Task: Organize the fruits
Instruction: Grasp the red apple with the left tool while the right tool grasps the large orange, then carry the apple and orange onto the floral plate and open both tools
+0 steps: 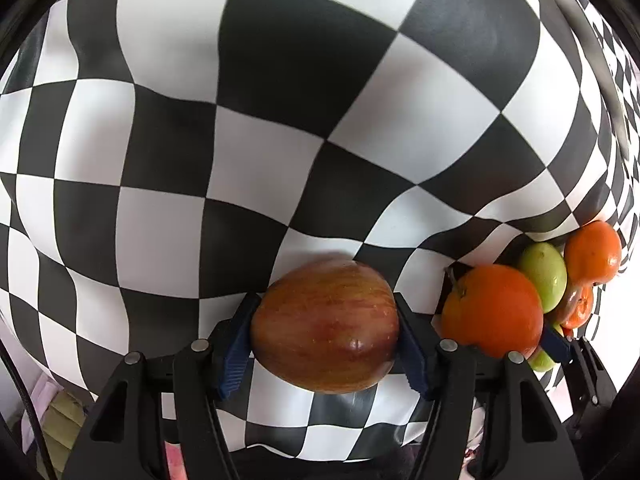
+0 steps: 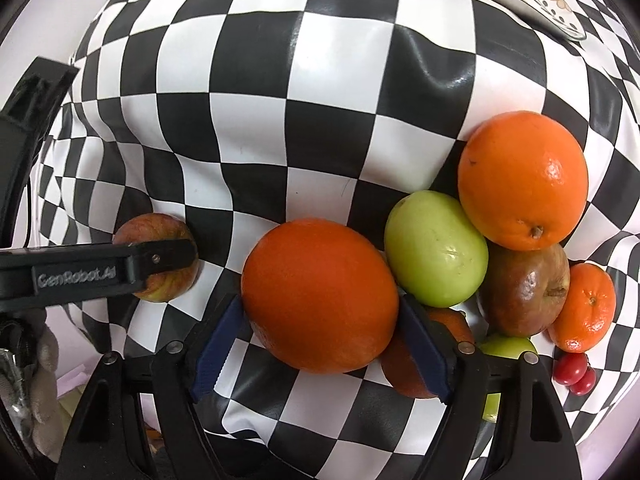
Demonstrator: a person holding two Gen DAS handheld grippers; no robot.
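A red apple (image 1: 325,326) lies apart on the checkered cloth (image 1: 280,120). A large orange (image 2: 320,296) adjoins the fruit pile (image 2: 480,248).

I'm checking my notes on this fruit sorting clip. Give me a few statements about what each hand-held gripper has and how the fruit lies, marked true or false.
1. The left hand-held gripper has a red apple between its pads. True.
2. The right hand-held gripper straddles a green apple. False: a large orange sits between its fingers.
3. The fruit lies on a checkered cloth. True.
4. The red apple sits in the fruit pile. False: it is apart from it.
5. Small red cherry tomatoes lie beside the pile. True.
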